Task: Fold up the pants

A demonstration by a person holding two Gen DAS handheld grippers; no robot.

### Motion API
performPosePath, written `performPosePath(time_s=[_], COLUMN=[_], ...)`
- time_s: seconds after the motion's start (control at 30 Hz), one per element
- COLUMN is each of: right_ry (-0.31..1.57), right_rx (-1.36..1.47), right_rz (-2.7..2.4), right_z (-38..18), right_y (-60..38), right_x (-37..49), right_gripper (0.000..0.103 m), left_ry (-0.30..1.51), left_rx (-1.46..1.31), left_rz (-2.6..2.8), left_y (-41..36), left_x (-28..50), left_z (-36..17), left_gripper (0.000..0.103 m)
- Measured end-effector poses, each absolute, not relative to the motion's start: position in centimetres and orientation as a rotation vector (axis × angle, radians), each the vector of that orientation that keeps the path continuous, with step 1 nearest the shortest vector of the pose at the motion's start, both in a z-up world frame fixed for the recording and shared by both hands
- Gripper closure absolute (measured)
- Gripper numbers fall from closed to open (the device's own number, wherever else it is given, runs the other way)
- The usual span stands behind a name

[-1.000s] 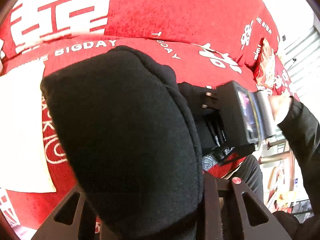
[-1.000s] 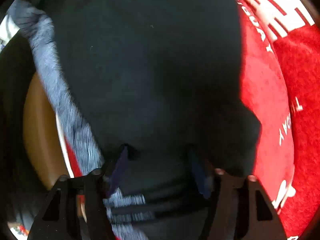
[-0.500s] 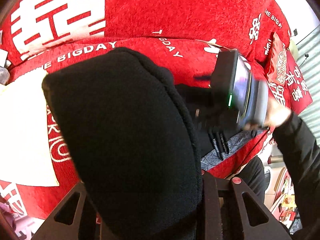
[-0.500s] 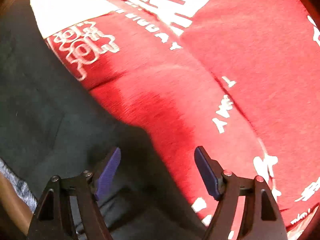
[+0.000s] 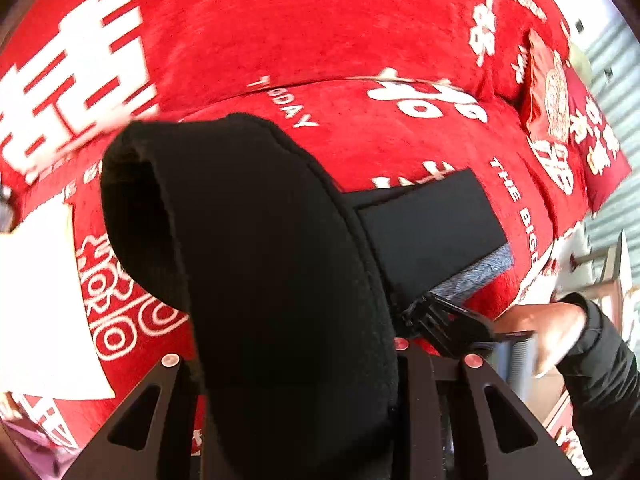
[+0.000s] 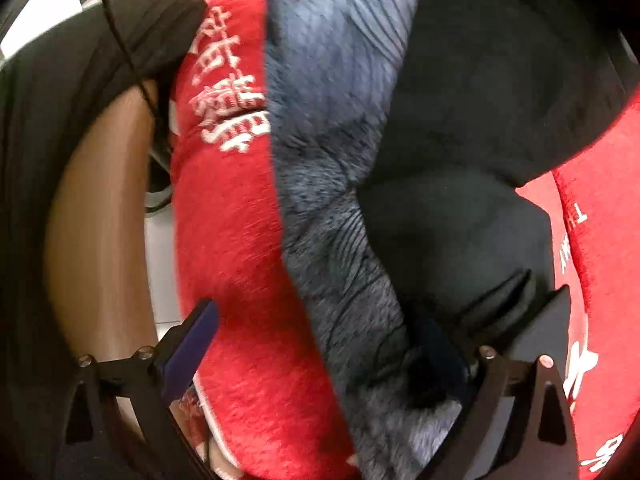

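The black pants point(image 5: 280, 264) have a grey fleecy lining point(image 6: 332, 128). My left gripper point(image 5: 288, 364) is shut on a thick fold of them, which bulges up and hides its fingertips. The rest of the pants point(image 5: 432, 228) lies flat on the red cover point(image 5: 320, 40) to the right. My right gripper point(image 6: 328, 336) hangs over the pants' edge where lining and black cloth point(image 6: 480, 120) meet. Its jaws are opening wide, and the blue pads point(image 6: 192, 344) press on nothing. In the left wrist view the right gripper point(image 5: 452, 320) and the hand holding it point(image 5: 540, 328) sit at the lower right.
The red cover with white lettering spans a cushioned seat. A white sheet point(image 5: 40, 300) lies at the left and a red printed cushion point(image 5: 552, 96) at the far right. Beside the seat's edge are a curved brown wooden piece point(image 6: 100, 220) and a dark-clothed leg point(image 6: 80, 60).
The right gripper swung from over the bare red cover back to the pants' grey-lined edge, and its jaws spread wider. The left gripper moved with the black fold still in it.
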State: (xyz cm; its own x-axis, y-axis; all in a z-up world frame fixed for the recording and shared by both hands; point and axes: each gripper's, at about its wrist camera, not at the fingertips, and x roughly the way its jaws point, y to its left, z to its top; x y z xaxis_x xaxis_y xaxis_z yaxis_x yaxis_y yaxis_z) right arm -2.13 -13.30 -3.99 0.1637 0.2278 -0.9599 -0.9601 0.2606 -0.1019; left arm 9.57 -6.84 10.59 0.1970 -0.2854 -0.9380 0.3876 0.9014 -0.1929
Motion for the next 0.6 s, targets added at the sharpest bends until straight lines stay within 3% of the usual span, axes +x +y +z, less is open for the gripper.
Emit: performPosePath(time_s=[0.2, 0.43, 0.6], right_ry=[0.899, 1.002, 1.020], right_rx=[-0.688, -0.591, -0.508], right_rz=[0.883, 0.645, 0.605], right_z=[2.5, 1.8, 1.0], right_y=[-21.3, -32.6, -34.5], right_x=[-2.6, -0.2, 0.0], right_gripper=[0.005, 0.005, 0.005], left_ry=[1.336, 1.373, 1.477], left_rx=[0.184, 0.303, 0.388], left_rz=[-0.517, -0.607, -0.552], left_y=[-15.9, -28.2, -35.2], left_x=[10.4, 10.2, 11.8], left_z=[11.0, 9.7, 4.0], left_gripper=[0.073, 0.073, 0.070])
